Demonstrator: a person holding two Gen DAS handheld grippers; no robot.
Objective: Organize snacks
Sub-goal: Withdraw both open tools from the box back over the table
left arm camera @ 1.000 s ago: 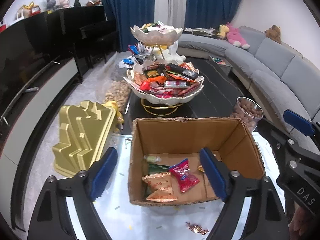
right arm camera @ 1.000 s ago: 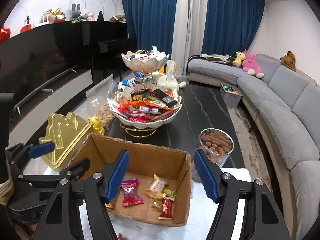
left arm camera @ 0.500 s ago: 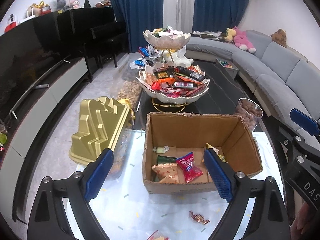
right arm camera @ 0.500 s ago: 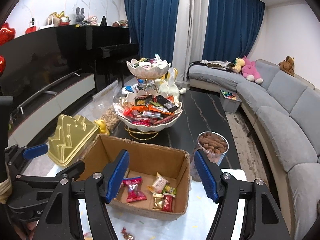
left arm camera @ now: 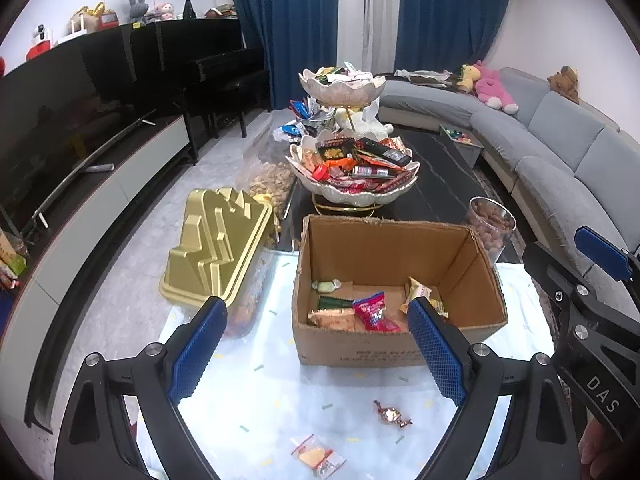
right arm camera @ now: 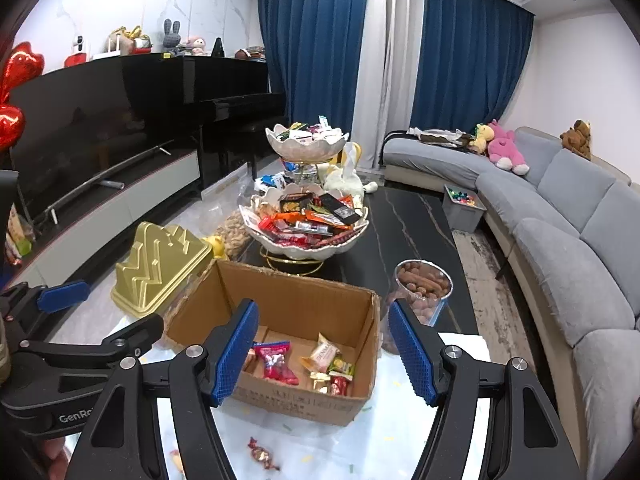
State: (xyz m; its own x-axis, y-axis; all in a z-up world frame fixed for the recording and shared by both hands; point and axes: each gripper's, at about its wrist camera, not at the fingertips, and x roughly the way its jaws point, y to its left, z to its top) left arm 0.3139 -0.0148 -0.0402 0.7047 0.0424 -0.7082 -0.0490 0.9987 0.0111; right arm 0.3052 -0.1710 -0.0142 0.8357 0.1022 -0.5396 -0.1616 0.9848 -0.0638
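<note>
An open cardboard box (left arm camera: 396, 344) stands on the white table cover and holds several wrapped snacks, among them a red packet (left arm camera: 374, 312). It also shows in the right wrist view (right arm camera: 304, 400). A foil-wrapped candy (left arm camera: 392, 416) and a clear packet (left arm camera: 318, 454) lie loose in front of the box; the candy also shows in the right wrist view (right arm camera: 262, 456). My left gripper (left arm camera: 316, 356) is open and empty, in front of the box. My right gripper (right arm camera: 324, 356) is open and empty, above the box's near wall.
A two-tier white bowl stand (left arm camera: 356, 192) full of snacks stands behind the box. A gold lid (left arm camera: 218, 248) lies to the left. A clear tub of nuts (left arm camera: 492, 228) stands at the right. A grey sofa (right arm camera: 560, 248) runs along the right.
Both grippers have drawn back and up from the box. The box now sits farther away, and loose sweets on the cloth in front of it have come into view.
</note>
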